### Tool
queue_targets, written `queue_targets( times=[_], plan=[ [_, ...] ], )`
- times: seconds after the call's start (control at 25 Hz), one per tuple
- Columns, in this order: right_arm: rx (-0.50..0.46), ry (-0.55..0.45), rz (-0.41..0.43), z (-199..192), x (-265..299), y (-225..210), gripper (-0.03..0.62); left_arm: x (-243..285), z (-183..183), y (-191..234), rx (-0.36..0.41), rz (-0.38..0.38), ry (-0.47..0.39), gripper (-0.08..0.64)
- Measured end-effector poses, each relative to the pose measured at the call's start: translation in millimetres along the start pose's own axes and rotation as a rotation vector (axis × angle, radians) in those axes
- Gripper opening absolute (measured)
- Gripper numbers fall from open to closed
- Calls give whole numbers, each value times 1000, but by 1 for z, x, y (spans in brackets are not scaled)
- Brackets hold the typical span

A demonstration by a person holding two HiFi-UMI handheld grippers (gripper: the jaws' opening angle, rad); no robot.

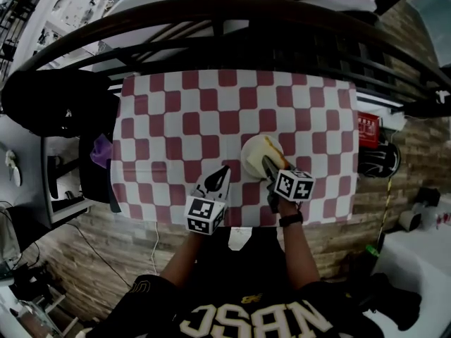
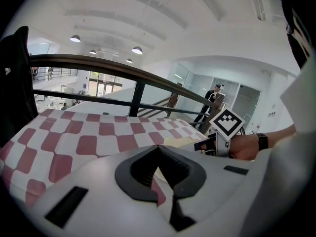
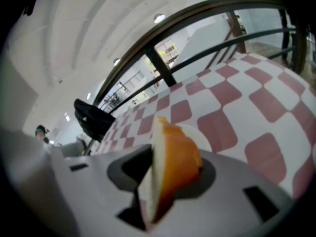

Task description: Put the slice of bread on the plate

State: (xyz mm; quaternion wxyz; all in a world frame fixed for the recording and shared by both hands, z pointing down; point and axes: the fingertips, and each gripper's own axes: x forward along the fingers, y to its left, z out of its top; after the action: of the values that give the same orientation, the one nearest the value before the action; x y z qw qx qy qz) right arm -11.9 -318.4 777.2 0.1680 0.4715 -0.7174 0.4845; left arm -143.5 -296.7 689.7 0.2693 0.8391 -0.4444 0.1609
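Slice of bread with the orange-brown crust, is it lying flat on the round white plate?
No, the slice of bread stands on edge between the jaws of the right gripper, the round white plate beyond it.

Right tool [image 3: 165, 181], left tool [image 2: 160, 174]: my shells are matt grey plastic, jaw liners black and dull, rubbery-looking. The slice of bread [image 3: 173, 162] has a smooth orange-brown crust and a pale, soft crumb. The plate [image 1: 249, 162] is pale, smooth, no shine. The tabletop [image 1: 183, 118] under the plate is covered in matt red-and-white checked cloth. The railing [image 1: 211, 13] beyond the plate is dark and glossy. The wall [image 1: 106, 224] nearer me than the plate is rough brick.
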Motion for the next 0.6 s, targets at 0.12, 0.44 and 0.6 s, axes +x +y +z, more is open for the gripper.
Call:
queue_targets(
  times=[0.12, 0.44, 0.6],
  plan=[
    [-137, 11, -128, 4, 1, -16, 187, 2, 0, -3, 1, 0, 1, 20],
    [-258, 76, -347, 9, 2, -52, 371, 2, 5, -4, -6, 9, -12, 20],
    [-268, 79, -371, 16, -6, -63, 383, -2, 10, 1, -14, 24, -29, 20]
  ],
)
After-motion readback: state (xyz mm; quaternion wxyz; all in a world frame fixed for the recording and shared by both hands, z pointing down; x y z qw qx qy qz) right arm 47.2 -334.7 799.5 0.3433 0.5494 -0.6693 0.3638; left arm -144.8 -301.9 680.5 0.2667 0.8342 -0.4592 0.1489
